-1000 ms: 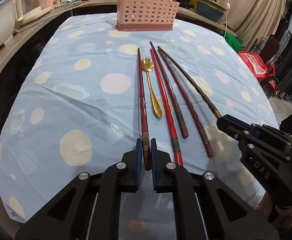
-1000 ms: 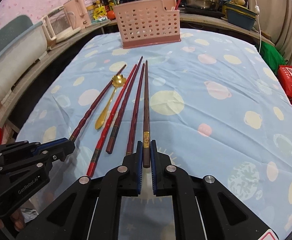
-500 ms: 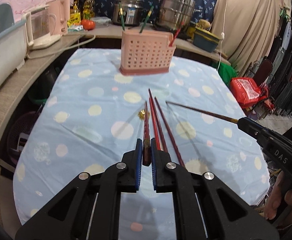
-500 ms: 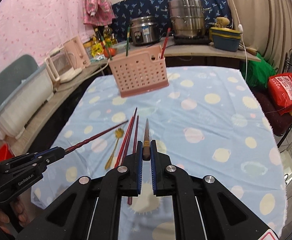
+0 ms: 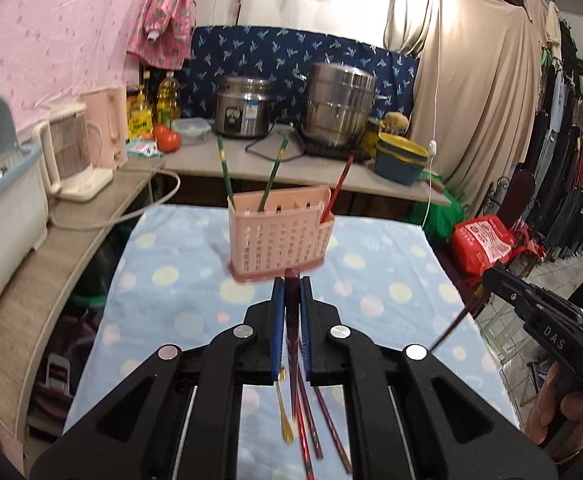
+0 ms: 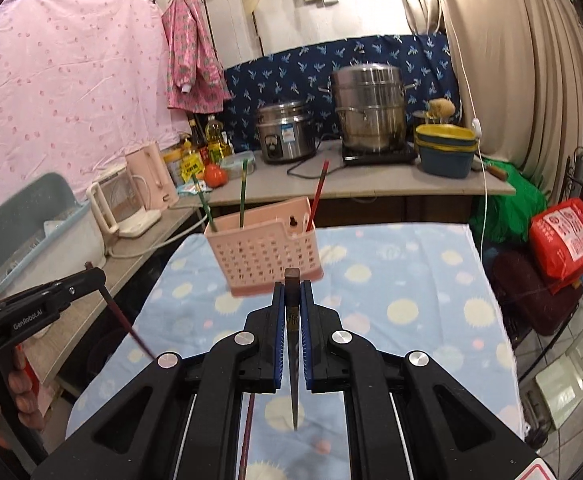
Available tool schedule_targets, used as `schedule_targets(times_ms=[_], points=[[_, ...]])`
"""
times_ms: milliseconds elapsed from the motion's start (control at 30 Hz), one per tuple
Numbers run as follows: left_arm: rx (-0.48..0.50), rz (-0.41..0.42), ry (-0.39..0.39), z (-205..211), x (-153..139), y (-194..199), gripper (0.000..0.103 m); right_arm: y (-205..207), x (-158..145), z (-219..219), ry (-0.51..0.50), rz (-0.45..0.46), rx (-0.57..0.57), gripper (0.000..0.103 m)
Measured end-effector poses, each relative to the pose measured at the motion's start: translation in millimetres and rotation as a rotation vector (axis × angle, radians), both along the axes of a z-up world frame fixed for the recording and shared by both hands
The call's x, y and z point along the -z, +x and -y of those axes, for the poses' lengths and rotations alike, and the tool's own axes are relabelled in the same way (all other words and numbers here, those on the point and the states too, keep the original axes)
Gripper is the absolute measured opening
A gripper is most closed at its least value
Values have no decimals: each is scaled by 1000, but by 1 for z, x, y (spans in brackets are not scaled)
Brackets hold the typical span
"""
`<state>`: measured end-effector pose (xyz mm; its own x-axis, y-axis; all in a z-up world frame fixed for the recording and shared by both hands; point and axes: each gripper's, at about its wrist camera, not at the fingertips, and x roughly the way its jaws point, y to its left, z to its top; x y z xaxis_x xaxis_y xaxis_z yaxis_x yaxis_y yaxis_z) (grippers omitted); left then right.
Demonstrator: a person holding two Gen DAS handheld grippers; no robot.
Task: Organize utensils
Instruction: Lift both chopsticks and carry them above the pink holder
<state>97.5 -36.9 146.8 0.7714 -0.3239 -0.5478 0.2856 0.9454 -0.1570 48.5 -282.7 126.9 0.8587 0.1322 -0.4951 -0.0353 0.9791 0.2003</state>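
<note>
My left tool [image 5: 291,280] is clamped on a dark red chopstick [image 5: 291,320], its tip hanging down toward the tabletop [image 5: 171,280] with its blue spotted cloth. My right tool [image 6: 292,280] grips a dark brown chopstick [image 6: 294,360] the same way. Below lie more red chopsticks [image 5: 311,424] and a gold spoon [image 5: 285,420]. Ahead stands the pink perforated plastic basket [image 5: 279,240], holding green chopsticks [image 5: 225,172].
</note>
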Motion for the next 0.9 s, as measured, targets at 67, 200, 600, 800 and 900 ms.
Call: schedule_targets(times_ms=[67, 200, 600, 800, 900], points=[[0, 18, 5, 5, -8, 10, 7, 10, -8, 1, -9, 18, -4, 7], [-2, 51, 4, 13, -24, 28, 7, 31, -20, 5, -5, 44, -14, 7], [-28, 167, -18, 38, -81, 99, 7, 123, -71, 13, 13, 134, -30, 7], [-40, 200, -23, 49, -100, 139, 7, 173, -92, 16, 22, 156, -33, 7], [-48, 211, -27, 52, -104, 153, 7, 195, -97, 15, 21, 157, -32, 7]])
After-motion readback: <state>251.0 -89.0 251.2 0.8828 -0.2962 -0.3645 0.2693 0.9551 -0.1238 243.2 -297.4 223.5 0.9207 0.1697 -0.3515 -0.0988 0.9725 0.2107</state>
